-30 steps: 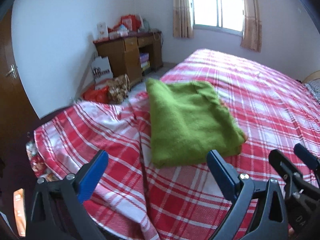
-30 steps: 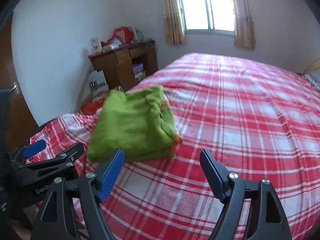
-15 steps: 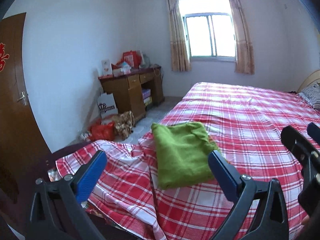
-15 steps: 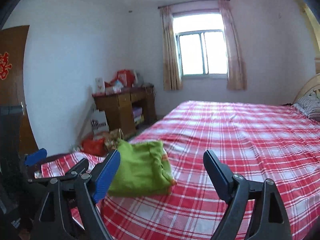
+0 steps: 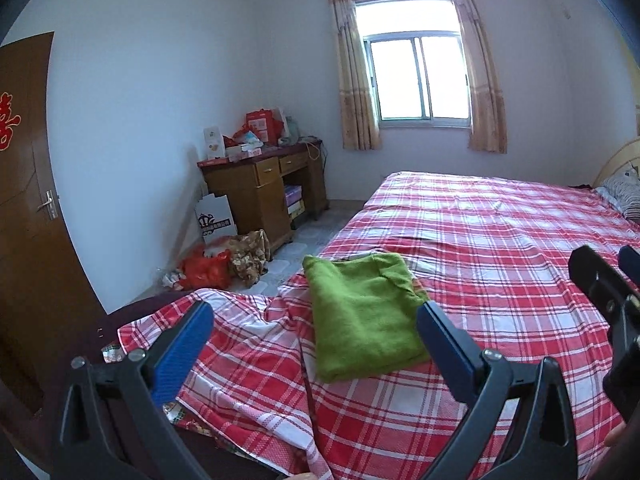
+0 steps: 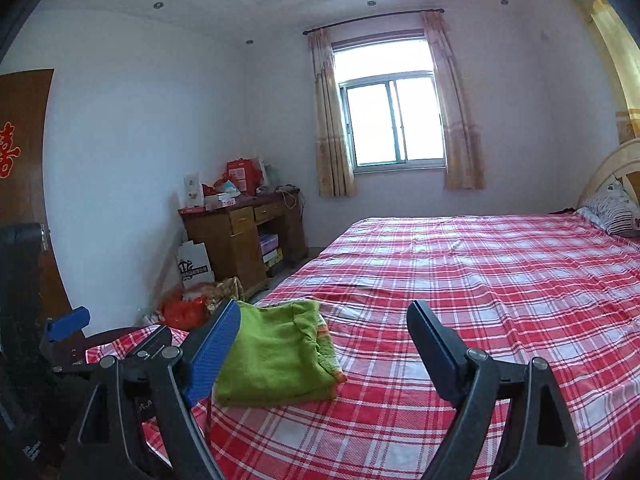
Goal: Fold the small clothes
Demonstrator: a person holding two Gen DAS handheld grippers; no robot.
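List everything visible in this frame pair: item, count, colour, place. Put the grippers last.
folded garment: one, green with an orange edge, lying near the bed's foot corner, touched by nothing.
bed sheet: one, red and white plaid, covering the bed, rumpled at the near corner.
pillow: one seen, striped, at the headboard end.
desk: one, brown wood, against the far wall left of the window, piled with red and white boxes.
paper bag: one, white, on the floor beside the desk.
red bag: one, on the floor.
window: one, with beige curtains.
door: one, brown, left.
left gripper: black with blue pads, open, empty.
right gripper: same, open, empty.
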